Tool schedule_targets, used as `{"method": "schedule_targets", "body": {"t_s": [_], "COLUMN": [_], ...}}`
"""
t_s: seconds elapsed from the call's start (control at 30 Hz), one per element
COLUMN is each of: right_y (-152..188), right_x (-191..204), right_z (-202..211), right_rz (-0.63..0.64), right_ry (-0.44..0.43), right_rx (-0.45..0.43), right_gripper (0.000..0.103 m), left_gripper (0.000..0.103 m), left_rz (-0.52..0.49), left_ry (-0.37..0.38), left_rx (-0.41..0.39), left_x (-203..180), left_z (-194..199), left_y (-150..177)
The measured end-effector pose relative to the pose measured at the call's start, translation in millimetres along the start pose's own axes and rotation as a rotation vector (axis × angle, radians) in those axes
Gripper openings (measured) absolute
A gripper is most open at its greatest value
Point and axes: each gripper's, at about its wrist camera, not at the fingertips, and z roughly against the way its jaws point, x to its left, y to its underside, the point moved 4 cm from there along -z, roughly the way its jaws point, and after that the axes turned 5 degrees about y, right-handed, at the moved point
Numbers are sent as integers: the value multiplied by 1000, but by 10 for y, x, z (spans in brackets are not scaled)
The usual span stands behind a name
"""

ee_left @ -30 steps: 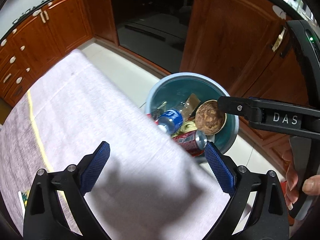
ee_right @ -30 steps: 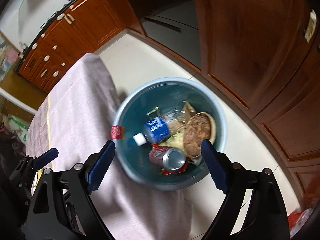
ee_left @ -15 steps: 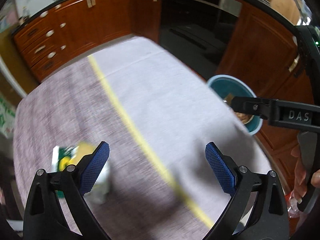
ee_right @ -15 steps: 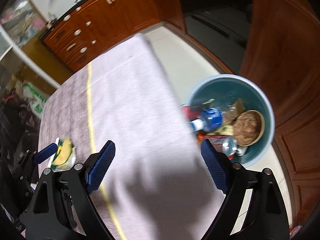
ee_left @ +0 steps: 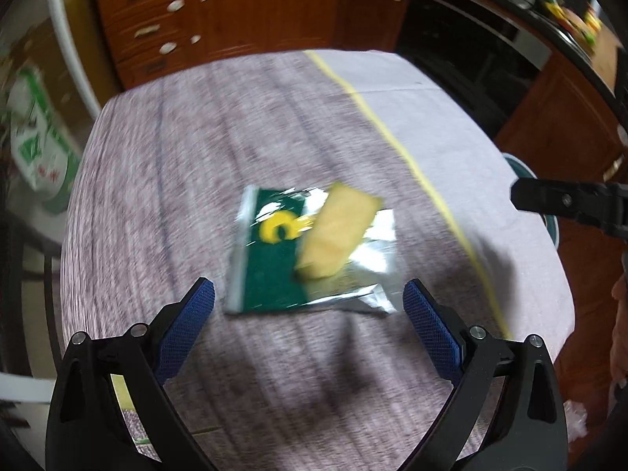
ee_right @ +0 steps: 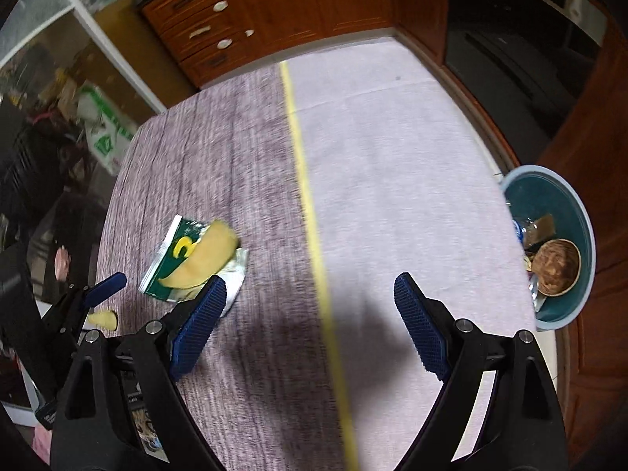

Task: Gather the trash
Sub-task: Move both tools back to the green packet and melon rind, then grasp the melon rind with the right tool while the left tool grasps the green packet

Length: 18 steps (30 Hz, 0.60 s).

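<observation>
A green and silver foil wrapper (ee_left: pixel 298 259) lies flat on the grey tablecloth with a yellow peel piece (ee_left: pixel 339 235) on top of it. My left gripper (ee_left: pixel 310 325) is open and empty, just short of the wrapper. My right gripper (ee_right: pixel 310 322) is open and empty over the cloth's yellow stripe; the wrapper (ee_right: pixel 184 267) and peel (ee_right: pixel 200 259) lie to its left. A second small yellow scrap (ee_right: pixel 104 318) lies near the left gripper's finger (ee_right: pixel 106 284). The blue bin (ee_right: pixel 565 200) on the floor at right holds a bottle, a can and a brown bowl.
The table (ee_right: pixel 392 157) has a yellow stripe (ee_right: pixel 310 196) down its middle. Wooden cabinets (ee_right: pixel 255 11) and a dark oven front (ee_right: pixel 510 51) stand beyond it. A green and white bag (ee_left: pixel 35 145) sits off the table's left side.
Both grippers have swung left, away from the bin and over the table. The wrapper and peel have come to the centre of the left wrist view.
</observation>
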Motion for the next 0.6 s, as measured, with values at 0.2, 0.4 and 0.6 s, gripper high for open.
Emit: {"method": "schedule_targets", "body": {"t_s": [0.2, 0.4, 0.6], "right_y": [20, 28, -3], "right_x": [367, 654, 881], "right_z": [-187, -418, -640], "right_rz": [39, 58, 59], "right_ry": [-10, -16, -34], "right_rx": [50, 94, 136], "right_gripper": [83, 82, 64], "left_gripper": [97, 97, 97], "left_rz": [45, 68, 86], "left_ry": [4, 19, 36], "left_rx": [4, 8, 32], "left_x": [309, 513, 666], "left_z": [-19, -62, -162], "left_y": [71, 142, 208]}}
